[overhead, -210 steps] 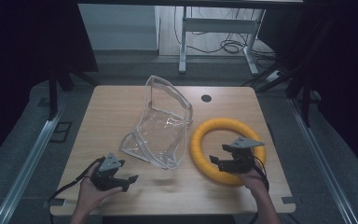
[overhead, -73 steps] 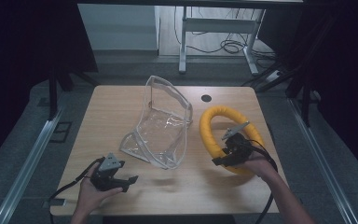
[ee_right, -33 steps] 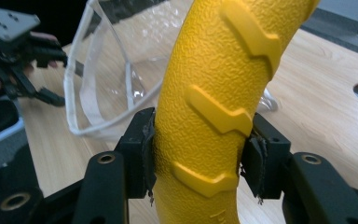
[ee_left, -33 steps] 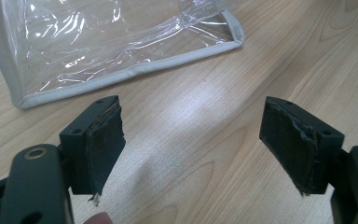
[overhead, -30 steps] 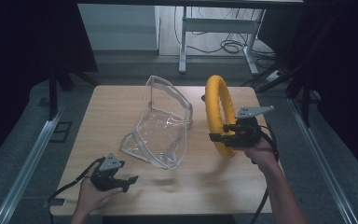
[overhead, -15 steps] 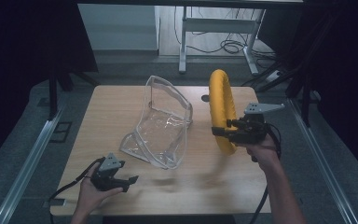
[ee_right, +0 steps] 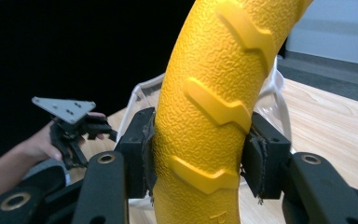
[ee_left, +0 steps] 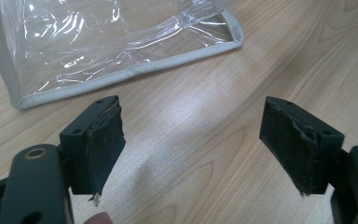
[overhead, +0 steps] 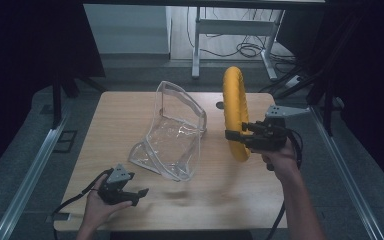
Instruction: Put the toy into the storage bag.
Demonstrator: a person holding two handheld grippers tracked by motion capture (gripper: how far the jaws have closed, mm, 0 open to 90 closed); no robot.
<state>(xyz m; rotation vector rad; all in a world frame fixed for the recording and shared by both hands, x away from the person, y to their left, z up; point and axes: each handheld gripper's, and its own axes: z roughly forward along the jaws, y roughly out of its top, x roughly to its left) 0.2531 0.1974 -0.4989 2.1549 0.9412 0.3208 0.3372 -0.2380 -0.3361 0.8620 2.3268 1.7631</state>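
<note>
Yellow ring (overhead: 236, 112), a textured hoop with raised chevron ribs, stands on edge in the air above the right half of the desk (overhead: 240, 195), its plane roughly vertical and its top reaching up past the far desk edge in the high view. Right gripper (overhead: 240, 136) holds it low on the hoop: in the right gripper view the jaws press on both sides of the yellow tube (ee_right: 209, 135), pads flush against it. Clear plastic bag (overhead: 172, 137), grey-edged, sits just left of the ring near desk centre, partly upright with its mouth facing up and toward the ring; gap between ring and bag is small. Bag appears empty; nothing shows through its clear walls but creases. Left gripper (overhead: 130, 192) rests low at the near left of the desk, jaws wide apart and holding nothing; in the left gripper view the bag's bottom hem (ee_left: 121, 74) lies just ahead of the pads (ee_left: 103, 140), apart from them. Judgement: ring goes leftward and down into the bag mouth; right hand is the carrier, left is nearer the bag and placed to steady it. Bag walls look limp, so the mouth may fold when the ring meets it.
</note>
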